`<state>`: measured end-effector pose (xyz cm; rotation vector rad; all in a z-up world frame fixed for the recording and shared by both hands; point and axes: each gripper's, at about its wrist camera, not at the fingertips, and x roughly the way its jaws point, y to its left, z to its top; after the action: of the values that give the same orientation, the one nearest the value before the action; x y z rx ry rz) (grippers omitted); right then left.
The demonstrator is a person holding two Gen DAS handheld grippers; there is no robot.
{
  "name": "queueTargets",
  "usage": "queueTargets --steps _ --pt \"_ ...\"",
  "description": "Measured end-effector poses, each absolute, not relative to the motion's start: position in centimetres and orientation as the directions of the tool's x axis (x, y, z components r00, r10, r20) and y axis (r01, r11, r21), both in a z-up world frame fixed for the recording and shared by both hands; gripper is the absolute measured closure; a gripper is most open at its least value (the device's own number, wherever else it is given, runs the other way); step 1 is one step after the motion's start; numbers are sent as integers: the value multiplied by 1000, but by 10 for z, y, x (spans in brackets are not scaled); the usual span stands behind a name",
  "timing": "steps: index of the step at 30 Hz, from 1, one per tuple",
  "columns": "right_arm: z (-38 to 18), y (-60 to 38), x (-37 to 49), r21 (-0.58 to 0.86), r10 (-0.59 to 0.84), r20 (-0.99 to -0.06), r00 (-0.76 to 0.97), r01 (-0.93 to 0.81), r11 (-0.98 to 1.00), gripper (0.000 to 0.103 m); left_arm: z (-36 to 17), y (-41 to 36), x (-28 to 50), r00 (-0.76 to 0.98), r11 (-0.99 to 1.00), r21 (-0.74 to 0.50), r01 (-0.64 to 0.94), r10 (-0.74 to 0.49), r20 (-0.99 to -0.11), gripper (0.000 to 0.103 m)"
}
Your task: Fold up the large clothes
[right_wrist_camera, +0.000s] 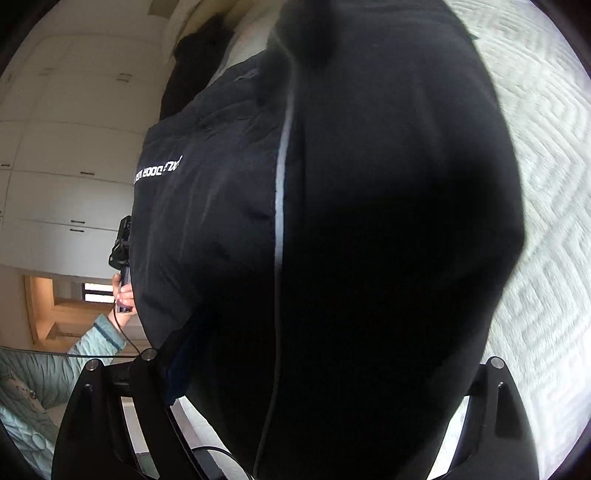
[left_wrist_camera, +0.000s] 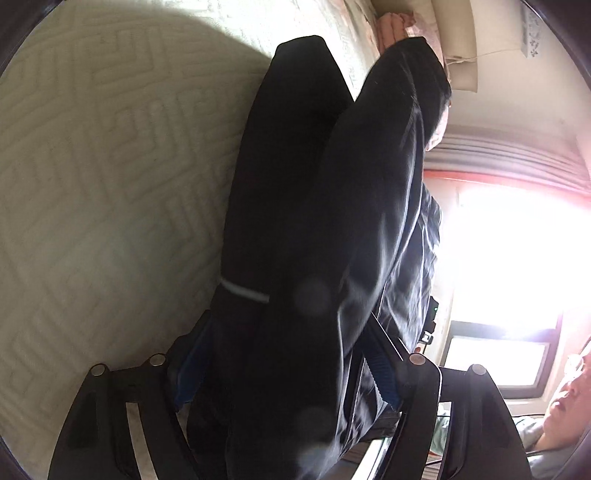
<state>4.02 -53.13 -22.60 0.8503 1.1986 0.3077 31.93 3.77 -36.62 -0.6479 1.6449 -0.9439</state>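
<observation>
A large black jacket [left_wrist_camera: 317, 206] with thin white piping and white lettering fills both views. In the left wrist view it hangs stretched above the white quilted bed [left_wrist_camera: 110, 177]. My left gripper [left_wrist_camera: 288, 376] is shut on a bunch of its fabric, the blue-lined fingers [left_wrist_camera: 380, 373] pressed against the cloth. In the right wrist view the jacket [right_wrist_camera: 369, 221] covers nearly the whole frame. My right gripper [right_wrist_camera: 317, 369] is shut on it, its fingertips hidden under the cloth. The other hand-held gripper [right_wrist_camera: 123, 243] shows past the jacket's left edge.
The bed cover [right_wrist_camera: 546, 206] has a raised geometric pattern. Pink bedding [left_wrist_camera: 395, 29] and a pillow [left_wrist_camera: 454, 33] lie at the far end. A bright window [left_wrist_camera: 517, 258] is to the right, white wardrobes [right_wrist_camera: 66, 177] to the left. The person's face [left_wrist_camera: 569, 398] is close by.
</observation>
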Motion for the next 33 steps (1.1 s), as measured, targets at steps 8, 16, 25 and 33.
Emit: queueTargets --steps 8,16,25,33 --pt "-231 -548 42 776 665 -620 417 198 599 12 -367 15 322 -251 546 -837 29 -807 -535 22" --pt "-176 -539 12 698 548 -675 494 187 691 47 -314 20 284 -82 527 -843 107 -840 -536 61" --pt "-76 -501 -56 660 478 -662 577 147 737 53 -205 35 225 -61 371 -881 293 -913 -404 62" --pt "15 -429 -150 621 425 -671 608 147 770 53 -135 128 167 -78 296 -890 347 -936 -342 62"
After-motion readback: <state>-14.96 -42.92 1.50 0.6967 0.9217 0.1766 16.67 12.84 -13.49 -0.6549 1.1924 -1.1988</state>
